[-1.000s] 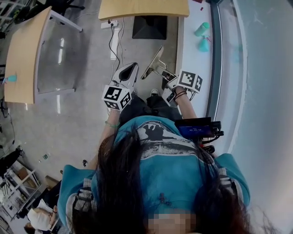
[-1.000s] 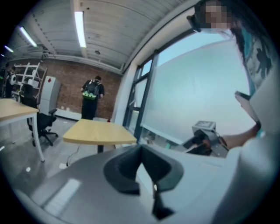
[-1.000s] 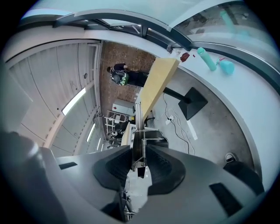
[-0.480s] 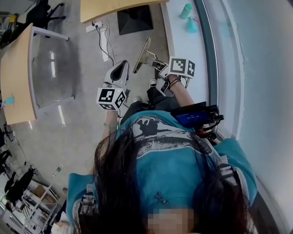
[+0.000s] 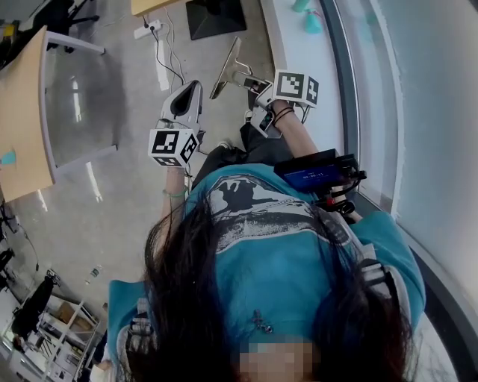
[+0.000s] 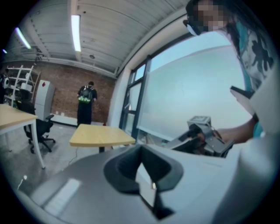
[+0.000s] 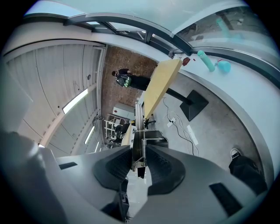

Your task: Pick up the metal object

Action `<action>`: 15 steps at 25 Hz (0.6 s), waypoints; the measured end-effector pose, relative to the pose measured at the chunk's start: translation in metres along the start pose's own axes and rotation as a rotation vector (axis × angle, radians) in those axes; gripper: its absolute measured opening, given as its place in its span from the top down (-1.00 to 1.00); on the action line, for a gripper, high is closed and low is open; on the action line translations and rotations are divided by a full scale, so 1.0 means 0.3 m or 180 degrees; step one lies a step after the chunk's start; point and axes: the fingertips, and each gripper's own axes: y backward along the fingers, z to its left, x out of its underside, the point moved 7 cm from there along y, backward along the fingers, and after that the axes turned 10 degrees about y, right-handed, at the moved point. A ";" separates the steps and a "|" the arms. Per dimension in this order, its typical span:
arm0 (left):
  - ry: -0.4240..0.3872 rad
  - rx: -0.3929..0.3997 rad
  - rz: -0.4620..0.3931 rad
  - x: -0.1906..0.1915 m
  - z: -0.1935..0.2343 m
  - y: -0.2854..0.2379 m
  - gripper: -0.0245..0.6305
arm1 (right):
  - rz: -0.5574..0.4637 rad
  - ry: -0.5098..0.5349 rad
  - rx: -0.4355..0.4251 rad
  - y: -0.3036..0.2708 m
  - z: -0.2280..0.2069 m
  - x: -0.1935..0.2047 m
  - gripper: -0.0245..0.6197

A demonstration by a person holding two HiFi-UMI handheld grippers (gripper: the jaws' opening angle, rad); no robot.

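The metal object (image 5: 226, 69) is a flat, thin plate with a wire spring on it. It sticks out ahead of my right gripper (image 5: 251, 82), held above the floor. In the right gripper view the plate and spring (image 7: 139, 131) stand edge-on between the ribbed pads, and the right gripper (image 7: 139, 154) is shut on them. My left gripper (image 5: 191, 91) hangs to its left, apart from the plate. In the left gripper view its tips (image 6: 141, 152) meet with nothing between them. That view also shows the right gripper (image 6: 202, 130) off to the right.
Wooden tables (image 5: 22, 127) stand at the left and a third (image 6: 100, 134) ahead. A power strip with cables (image 5: 146, 30) and a black stand base (image 5: 213, 13) lie on the grey floor. Teal items (image 7: 214, 63) sit on the white window ledge (image 5: 295, 37). A person (image 6: 85, 105) stands far off.
The head view has swung, so floor and tables slide up and left. The right gripper with the metal plate has drifted slightly; its grip is unchanged. The left gripper keeps its place beside it.
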 end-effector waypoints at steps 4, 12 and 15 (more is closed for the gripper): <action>0.0003 -0.0027 0.0004 0.002 0.008 0.006 0.92 | -0.0016 -0.0018 -0.0009 0.000 -0.002 -0.001 0.61; 0.0037 -0.0057 -0.0048 -0.006 0.027 0.005 0.92 | 0.0005 -0.0011 0.0006 -0.004 -0.004 -0.001 0.61; 0.0027 -0.0060 -0.0065 -0.006 0.029 0.009 0.92 | 0.0010 0.0004 0.0004 -0.008 -0.004 0.001 0.61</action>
